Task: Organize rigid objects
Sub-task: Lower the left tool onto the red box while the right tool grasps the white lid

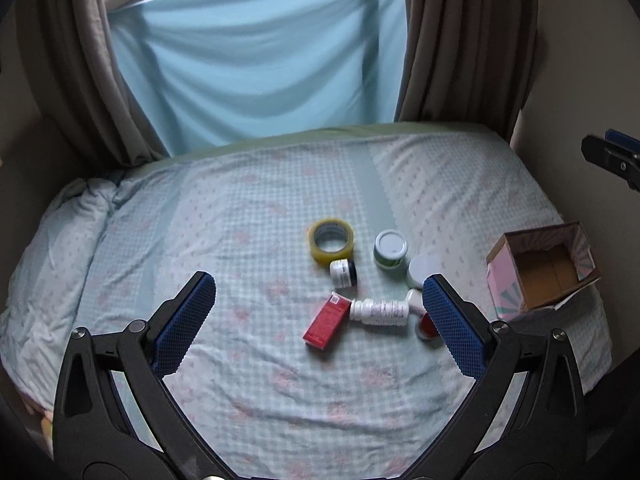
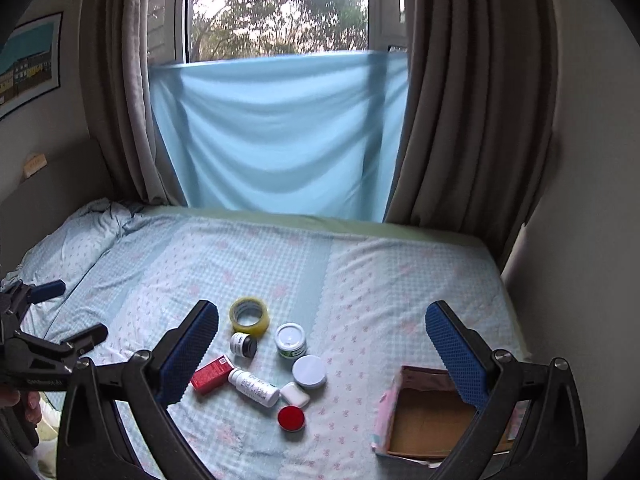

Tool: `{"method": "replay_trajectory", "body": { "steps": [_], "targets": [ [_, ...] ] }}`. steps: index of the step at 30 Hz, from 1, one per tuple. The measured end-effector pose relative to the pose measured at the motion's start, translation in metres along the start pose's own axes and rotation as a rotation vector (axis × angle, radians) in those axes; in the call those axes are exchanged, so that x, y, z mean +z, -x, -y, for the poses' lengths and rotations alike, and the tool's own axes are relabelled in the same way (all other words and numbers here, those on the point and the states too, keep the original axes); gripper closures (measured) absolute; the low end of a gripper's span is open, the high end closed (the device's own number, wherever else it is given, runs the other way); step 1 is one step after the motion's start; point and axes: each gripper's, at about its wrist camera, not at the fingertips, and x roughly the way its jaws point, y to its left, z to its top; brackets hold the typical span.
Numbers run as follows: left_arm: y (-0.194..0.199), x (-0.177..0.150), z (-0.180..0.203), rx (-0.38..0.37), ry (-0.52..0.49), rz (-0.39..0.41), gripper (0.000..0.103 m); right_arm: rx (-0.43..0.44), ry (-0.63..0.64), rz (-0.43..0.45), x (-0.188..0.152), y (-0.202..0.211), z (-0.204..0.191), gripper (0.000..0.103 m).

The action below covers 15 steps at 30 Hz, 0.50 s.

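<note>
- Both grippers are hovering above the bed (image 2: 400,280) with nothing in them: the left gripper (image 1: 316,312) is showing its fingers (image 1: 184,324) spread wide, and the right gripper (image 2: 320,344) is showing the same wide spread
- The things to sort are lying in a loose cluster mid-bed: a tape roll (image 2: 249,316), a small dark jar (image 2: 243,345), a green jar (image 2: 291,341), a round white tin (image 2: 309,371), a red carton (image 2: 211,373), a white pill bottle (image 2: 254,387) on its side, a white soap-like bar (image 2: 295,394) and a red-lidded pot (image 2: 291,418)
- The open cardboard box (image 2: 430,420) is sitting well apart, to the right of the cluster, and looks empty (probably where everything is going)
- Starting with an outlying piece seems wise; the red-lidded pot is lying nearest the box, just clear of its neighbours
- The right gripper is looking better placed, and it should be coming down straight over the pot
- The bottle is touching the carton, so nudging either is risking a roll on the soft sheet
</note>
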Motion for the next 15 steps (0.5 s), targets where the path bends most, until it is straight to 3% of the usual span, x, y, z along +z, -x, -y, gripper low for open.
{"method": "replay_trajectory", "body": {
  "steps": [8, 15],
  "targets": [
    [-0.128, -0.018, -0.020, -0.060, -0.099, -0.200, 0.001, 0.073, 0.047, -0.158, -0.014, -0.128, -0.022, 0.000],
    [-0.222, -0.048, -0.012, -0.074, -0.128, -0.375, 0.001, 0.121, 0.198, -0.378, -0.046, -0.248, -0.032, 0.000]
  ]
}}
